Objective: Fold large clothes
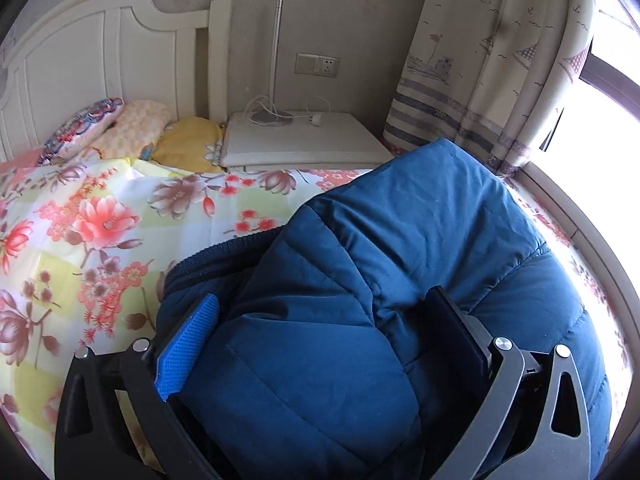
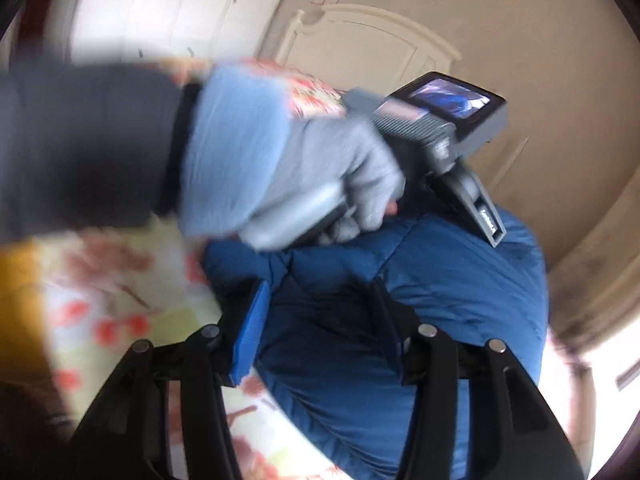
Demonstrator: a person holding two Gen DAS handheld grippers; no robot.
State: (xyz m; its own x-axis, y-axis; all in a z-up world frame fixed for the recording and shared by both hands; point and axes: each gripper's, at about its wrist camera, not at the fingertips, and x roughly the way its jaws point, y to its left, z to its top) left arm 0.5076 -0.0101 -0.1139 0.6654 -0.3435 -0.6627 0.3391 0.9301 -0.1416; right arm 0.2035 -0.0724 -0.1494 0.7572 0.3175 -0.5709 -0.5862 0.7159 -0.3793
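A puffy dark blue quilted jacket point(image 1: 400, 240) lies bunched on a floral bedspread point(image 1: 100, 216). My left gripper point(image 1: 324, 320) is shut on a thick fold of the jacket, its blue pad point(image 1: 188, 344) pressed against the fabric. In the right wrist view my right gripper point(image 2: 320, 320) is shut on another fold of the jacket point(image 2: 460, 280), with its blue pad point(image 2: 250, 336) at the left. The gloved hand point(image 2: 320, 168) holding the left gripper's handle is just above the jacket in that blurred view.
A white headboard point(image 1: 80, 60) and several pillows point(image 1: 132, 128) are at the far end of the bed. A white nightstand point(image 1: 304, 136) with a lamp stands beside it. A patterned curtain point(image 1: 492, 60) and a bright window are at the right.
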